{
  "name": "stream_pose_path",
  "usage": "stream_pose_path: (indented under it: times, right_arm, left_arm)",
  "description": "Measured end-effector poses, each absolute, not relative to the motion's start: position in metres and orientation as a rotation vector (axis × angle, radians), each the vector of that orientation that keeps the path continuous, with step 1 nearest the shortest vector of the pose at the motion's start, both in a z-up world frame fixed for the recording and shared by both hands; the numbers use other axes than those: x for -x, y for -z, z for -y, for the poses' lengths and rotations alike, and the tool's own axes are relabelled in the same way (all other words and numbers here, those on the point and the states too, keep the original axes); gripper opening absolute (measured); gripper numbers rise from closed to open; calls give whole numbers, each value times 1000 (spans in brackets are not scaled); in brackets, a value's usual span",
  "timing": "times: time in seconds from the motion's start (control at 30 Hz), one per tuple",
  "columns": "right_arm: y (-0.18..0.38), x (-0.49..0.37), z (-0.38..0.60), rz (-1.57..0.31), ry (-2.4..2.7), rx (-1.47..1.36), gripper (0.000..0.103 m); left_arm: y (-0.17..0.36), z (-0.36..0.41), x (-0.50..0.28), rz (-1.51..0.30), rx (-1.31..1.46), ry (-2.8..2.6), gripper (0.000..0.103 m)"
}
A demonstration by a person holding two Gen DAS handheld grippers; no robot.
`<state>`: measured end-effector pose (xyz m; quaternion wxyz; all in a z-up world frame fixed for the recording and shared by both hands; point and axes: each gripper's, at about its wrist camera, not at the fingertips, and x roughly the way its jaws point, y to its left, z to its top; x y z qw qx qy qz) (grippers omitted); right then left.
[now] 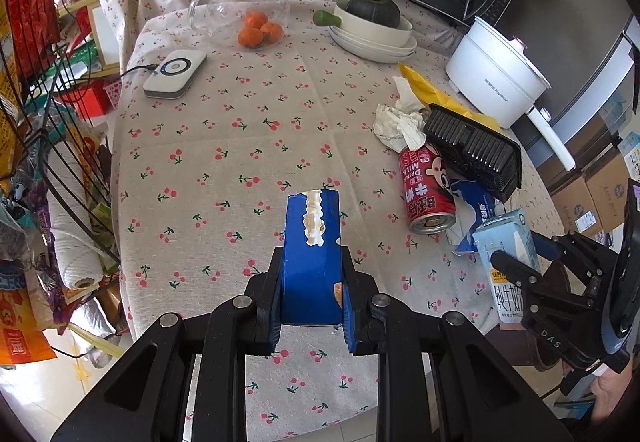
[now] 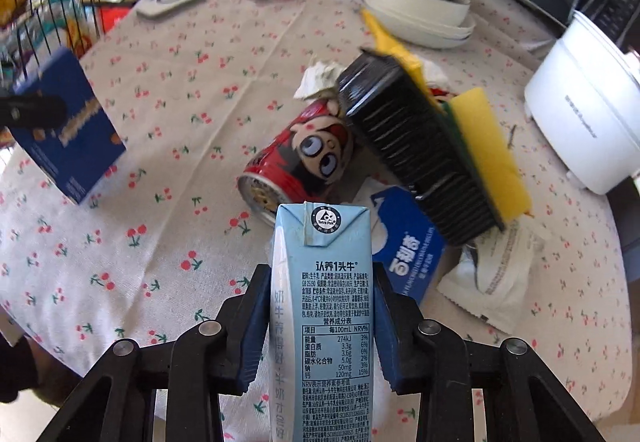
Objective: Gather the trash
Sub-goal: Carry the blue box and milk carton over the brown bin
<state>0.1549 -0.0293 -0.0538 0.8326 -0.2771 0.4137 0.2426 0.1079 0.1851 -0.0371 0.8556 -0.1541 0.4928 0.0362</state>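
Currently: left hand-held gripper clamps blue box; right hand-held gripper grips milk carton. Can just ahead; risk: slim carton twisting loose.
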Motion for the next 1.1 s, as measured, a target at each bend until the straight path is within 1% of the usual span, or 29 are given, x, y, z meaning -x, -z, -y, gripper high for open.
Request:
stream_pose_path:
  times: [0.17,0.37,0.8,1.1]
  right_arm:
    - [29,-152,58,-875,-505,454,41]
    - [11,-148,102,-871,-424,373,41]
    - [-11,-126,236,-898,-202,275,41]
    - [-8,-100,337,-947,-63,203,41]
  left_arm:
    - [28,-165,-107,-1020,300,-30,25]
    - [14,-118,-108,-1001,258,60,25]
    - [-1,33,-117,-986,141,291,25]
    - [21,140,-114,-1012,37,449,25]
